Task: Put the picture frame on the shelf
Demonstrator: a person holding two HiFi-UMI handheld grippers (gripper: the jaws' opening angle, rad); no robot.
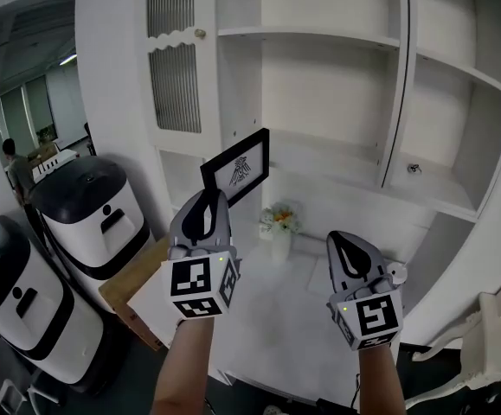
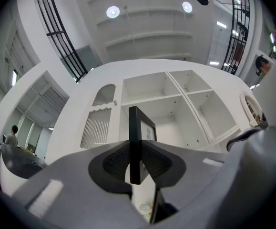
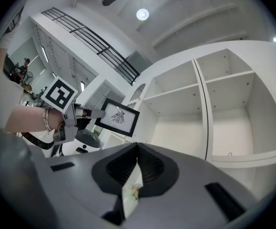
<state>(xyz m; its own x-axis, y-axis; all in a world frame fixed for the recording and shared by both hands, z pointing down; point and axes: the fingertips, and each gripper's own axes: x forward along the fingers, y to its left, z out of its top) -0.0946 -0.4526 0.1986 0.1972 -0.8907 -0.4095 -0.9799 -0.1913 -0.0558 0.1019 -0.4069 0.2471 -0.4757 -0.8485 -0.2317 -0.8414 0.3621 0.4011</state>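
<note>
Grips the black picture frame by its near lower edge in the left hand-held gripper, jaws narrowly parted and pressed on the frame; holds it raised and tilted in front of the white shelf, near its lower middle bay; carries the right hand-held gripper lower and to the right over the table, jaws together, gripping nothing; shows a vase of flowers farther back.

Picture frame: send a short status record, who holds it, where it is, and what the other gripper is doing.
frame: picture frame, tilted, in the air before the shelf unit
held by: left gripper, jaws shut on its edge
placed: not yet
other hand: right gripper, jaws together, nothing held
below frame: vase of flowers
</note>
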